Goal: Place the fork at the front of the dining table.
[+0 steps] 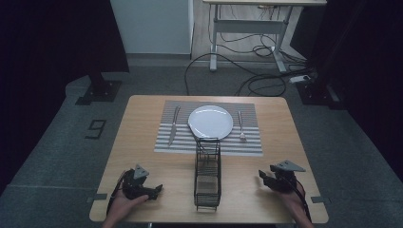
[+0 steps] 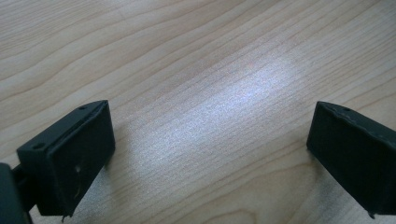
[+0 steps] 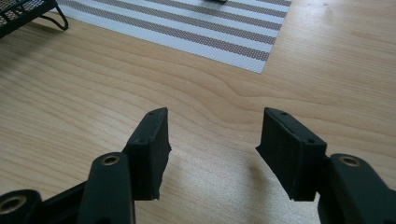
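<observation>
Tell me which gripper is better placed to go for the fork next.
Right, probably. The fork lies on the placemat right of the plate, on the right gripper's side with bare table between. The left gripper would have to cross the wire basket. Both are open and empty.

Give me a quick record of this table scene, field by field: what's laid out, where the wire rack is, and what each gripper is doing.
surface: wooden table
placemat: striped, far half of table
plate: white, on placemat centre
knife: left of plate
fork: right of plate
wire rack: black, table centre, near plate's front edge
left gripper: jaws open, nothing between
right gripper: jaws open, nothing between
</observation>
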The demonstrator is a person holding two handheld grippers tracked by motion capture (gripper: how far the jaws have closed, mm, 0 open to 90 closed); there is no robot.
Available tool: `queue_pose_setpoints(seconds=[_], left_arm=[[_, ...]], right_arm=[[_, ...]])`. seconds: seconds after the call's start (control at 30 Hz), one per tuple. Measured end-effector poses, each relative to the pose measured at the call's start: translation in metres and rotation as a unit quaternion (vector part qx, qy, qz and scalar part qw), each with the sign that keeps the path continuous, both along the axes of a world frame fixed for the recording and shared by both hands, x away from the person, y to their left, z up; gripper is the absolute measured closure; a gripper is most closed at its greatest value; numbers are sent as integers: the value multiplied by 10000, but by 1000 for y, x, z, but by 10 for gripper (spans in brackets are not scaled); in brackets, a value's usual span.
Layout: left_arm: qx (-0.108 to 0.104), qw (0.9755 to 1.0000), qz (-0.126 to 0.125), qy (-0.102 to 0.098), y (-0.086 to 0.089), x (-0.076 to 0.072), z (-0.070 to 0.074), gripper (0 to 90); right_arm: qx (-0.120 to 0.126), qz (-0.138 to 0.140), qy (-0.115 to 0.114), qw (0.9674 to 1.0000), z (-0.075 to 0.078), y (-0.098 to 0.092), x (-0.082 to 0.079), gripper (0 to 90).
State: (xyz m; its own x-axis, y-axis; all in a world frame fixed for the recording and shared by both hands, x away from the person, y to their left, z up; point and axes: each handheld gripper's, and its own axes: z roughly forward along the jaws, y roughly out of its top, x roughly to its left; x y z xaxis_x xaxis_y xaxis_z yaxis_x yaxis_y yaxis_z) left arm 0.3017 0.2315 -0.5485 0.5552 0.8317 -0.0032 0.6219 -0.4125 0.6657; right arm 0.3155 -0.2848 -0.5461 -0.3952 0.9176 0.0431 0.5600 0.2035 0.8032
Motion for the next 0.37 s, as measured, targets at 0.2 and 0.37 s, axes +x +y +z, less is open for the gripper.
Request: queue_pose_setpoints(seconds=[0.2, 0.37], left_arm=[[0, 10000, -1, 1, 0, 0, 0, 7], [1, 10000, -17, 6, 0, 0, 0, 5]], right_arm=[[-25, -48, 30, 10000, -2, 0, 2, 415], [-111, -46, 32, 9999, -3, 1, 3, 410]])
